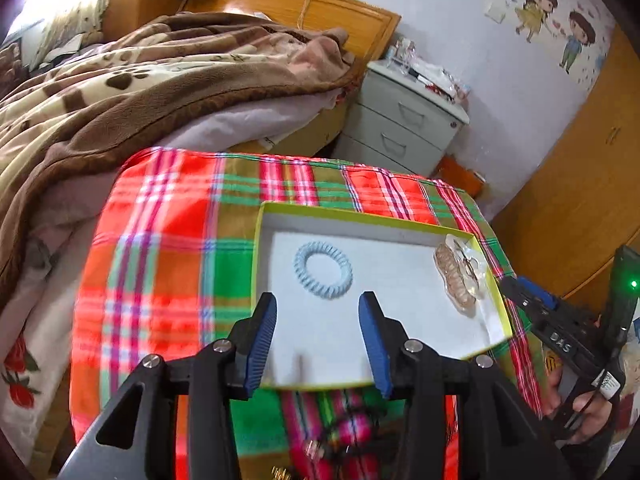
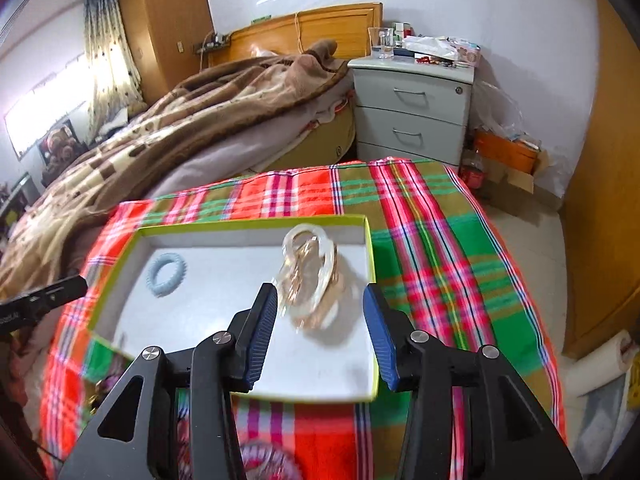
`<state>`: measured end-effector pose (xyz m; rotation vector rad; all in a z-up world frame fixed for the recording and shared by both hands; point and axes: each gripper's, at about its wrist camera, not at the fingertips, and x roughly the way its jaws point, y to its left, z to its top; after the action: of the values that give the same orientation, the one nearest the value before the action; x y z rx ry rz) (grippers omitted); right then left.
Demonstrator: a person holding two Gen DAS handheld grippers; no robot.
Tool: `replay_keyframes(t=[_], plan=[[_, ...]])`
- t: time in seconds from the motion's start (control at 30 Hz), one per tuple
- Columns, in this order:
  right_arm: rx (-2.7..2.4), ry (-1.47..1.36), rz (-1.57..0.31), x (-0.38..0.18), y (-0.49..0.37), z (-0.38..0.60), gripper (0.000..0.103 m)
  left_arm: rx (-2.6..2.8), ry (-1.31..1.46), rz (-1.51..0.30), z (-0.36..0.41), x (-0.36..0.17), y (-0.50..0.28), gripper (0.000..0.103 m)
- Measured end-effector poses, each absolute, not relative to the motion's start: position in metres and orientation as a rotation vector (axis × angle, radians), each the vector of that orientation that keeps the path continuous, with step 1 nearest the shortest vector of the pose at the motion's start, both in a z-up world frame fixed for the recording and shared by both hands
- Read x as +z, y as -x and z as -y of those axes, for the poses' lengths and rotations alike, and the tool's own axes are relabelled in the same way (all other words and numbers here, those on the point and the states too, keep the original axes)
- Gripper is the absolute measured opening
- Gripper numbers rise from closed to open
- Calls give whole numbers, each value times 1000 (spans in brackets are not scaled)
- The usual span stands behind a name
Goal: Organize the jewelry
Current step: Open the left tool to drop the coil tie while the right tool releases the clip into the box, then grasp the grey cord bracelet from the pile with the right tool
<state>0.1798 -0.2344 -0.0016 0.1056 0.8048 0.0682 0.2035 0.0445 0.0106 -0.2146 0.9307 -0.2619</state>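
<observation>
Jewelry for this job is split for now: a pale blue spiral hair tie and a clear, amber-streaked hair claw already lie in the shallow white tray with the lime-green rim, the tie towards its left, the claw by its right wall. More pieces, blurred and hard to name, lie on the plaid cloth just below the tray's near edge. My left gripper hangs over the tray's near part with its blue pads spread and nothing between them; my right gripper is likewise spread and empty, the claw lying on the tray floor beyond its tips. As I judge it, both drops are done and the next fetch is the step in hand. To do it well I'd lift clear of the rim before swinging back, keep the jaws wide, and come down on one loose piece at a time so chains don't tangle or drag the cloth
</observation>
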Motion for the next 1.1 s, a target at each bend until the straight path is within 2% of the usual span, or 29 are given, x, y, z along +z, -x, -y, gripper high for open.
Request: replay_keyframes(t=[0.27,0.4,0.6,0.97,1.0,1.1], plan=[[121,-169,-800,-7,-126,233,46,-207,248,-879,-68,7,-156,49],[138,-160,-851,-22,-116,226,46,-235,275,-897,-75,1,-140,55],[165,-277,-899,-37,-108,229,46,-296,361,-970,-84,-17,-119,55],[199,-287,-952,-52,-112,211,46,-312,339,-1013,-88,-38,-94,54],[195,-285,-953,-53,-113,210,45,-312,342,-1015,-88,-39,-93,54],[182,-267,-946,-52,-111,207,26,-316,341,-1026,-88,-41,-91,54]])
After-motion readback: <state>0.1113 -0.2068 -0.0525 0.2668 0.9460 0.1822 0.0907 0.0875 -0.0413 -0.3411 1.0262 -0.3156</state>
